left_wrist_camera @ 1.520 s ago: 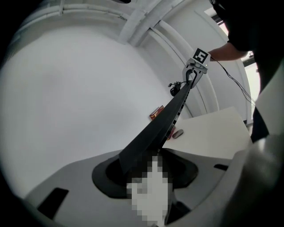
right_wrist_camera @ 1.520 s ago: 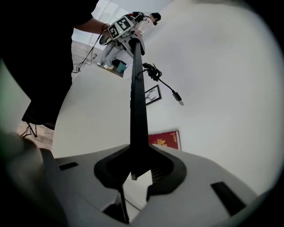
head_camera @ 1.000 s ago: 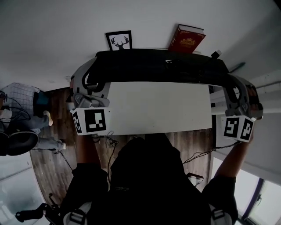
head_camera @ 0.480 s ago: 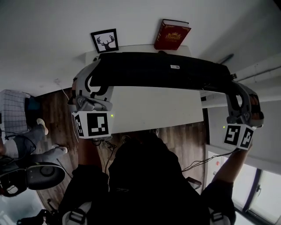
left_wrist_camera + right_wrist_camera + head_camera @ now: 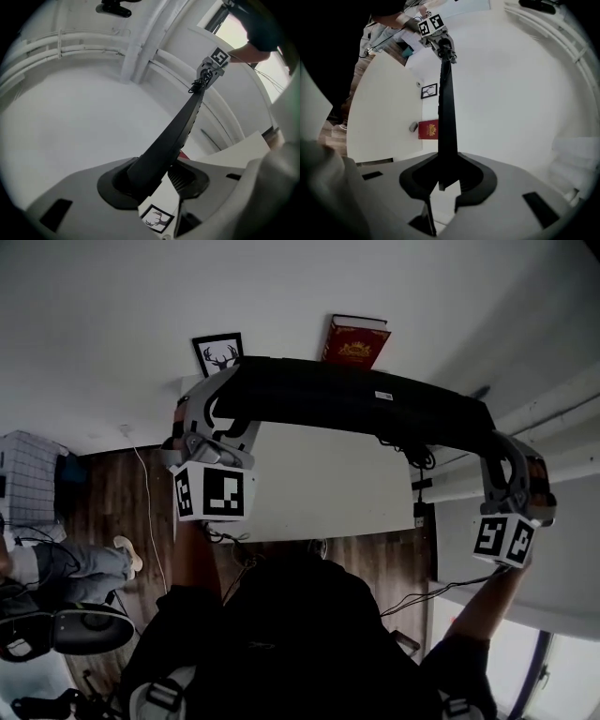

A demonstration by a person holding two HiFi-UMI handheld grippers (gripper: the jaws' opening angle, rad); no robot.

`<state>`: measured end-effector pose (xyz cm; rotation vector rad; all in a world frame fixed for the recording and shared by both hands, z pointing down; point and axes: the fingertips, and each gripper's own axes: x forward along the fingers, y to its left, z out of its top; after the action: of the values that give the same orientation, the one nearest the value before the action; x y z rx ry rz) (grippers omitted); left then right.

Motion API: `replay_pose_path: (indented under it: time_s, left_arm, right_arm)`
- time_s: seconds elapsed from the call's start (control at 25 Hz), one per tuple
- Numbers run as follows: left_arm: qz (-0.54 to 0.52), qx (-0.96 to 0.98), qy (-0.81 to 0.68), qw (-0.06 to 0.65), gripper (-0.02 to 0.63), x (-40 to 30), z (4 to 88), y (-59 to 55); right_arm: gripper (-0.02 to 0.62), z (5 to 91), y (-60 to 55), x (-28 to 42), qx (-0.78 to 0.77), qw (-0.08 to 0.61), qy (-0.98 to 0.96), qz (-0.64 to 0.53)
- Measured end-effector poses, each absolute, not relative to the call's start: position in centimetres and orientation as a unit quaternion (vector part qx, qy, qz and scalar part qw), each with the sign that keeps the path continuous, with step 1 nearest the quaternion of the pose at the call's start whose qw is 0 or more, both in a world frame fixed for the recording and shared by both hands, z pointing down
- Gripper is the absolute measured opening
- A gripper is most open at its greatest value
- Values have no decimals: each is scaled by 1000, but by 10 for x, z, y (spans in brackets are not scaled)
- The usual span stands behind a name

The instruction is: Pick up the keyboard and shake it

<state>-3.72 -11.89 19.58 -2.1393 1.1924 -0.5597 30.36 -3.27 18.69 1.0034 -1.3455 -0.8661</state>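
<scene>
A long black keyboard (image 5: 356, 401) hangs in the air above the white desk (image 5: 328, 488), seen from its underside and slanting down to the right in the head view. My left gripper (image 5: 223, 413) is shut on its left end and my right gripper (image 5: 499, 457) is shut on its right end. In the left gripper view the keyboard (image 5: 183, 123) runs edge-on from my left gripper (image 5: 157, 180) to the far right gripper (image 5: 213, 64). In the right gripper view the keyboard (image 5: 446, 117) rises from my right gripper (image 5: 443, 182) to the left gripper (image 5: 439, 41).
A framed deer picture (image 5: 217, 353) and a red book (image 5: 354, 341) stand at the desk's back by the white wall. A black cable (image 5: 419, 463) dangles from the keyboard's right part. On the wooden floor at left are a seated person's legs (image 5: 70, 561) and an office chair (image 5: 52, 629).
Both grippers have swung sideways with the keyboard held between them. It was level a second ago and now slants down to the right, with the desk showing further right beneath it.
</scene>
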Motion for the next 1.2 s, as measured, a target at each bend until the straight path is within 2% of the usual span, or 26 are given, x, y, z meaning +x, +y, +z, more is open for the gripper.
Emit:
replay_pose_path:
  time_s: [0.2,0.32,0.72,1.2]
  left_arm:
    - [-243,-805,454,294,189,-30,216,-116]
    - [-263,-791,474,284,190,-49,224,-110]
    - [-328,-705,580,243,190,-157,228,-64]
    - [-346,-600,680,242,189,-248,185,13]
  right_arm:
    - [98,211,-48,314,409,586,-601,-358]
    - [98,225,-62,299,384,571,-624,-369]
    - [98,246,-121,189,292,497,-690,-437]
    - [98,206,-138,69,241,401,-706,-532]
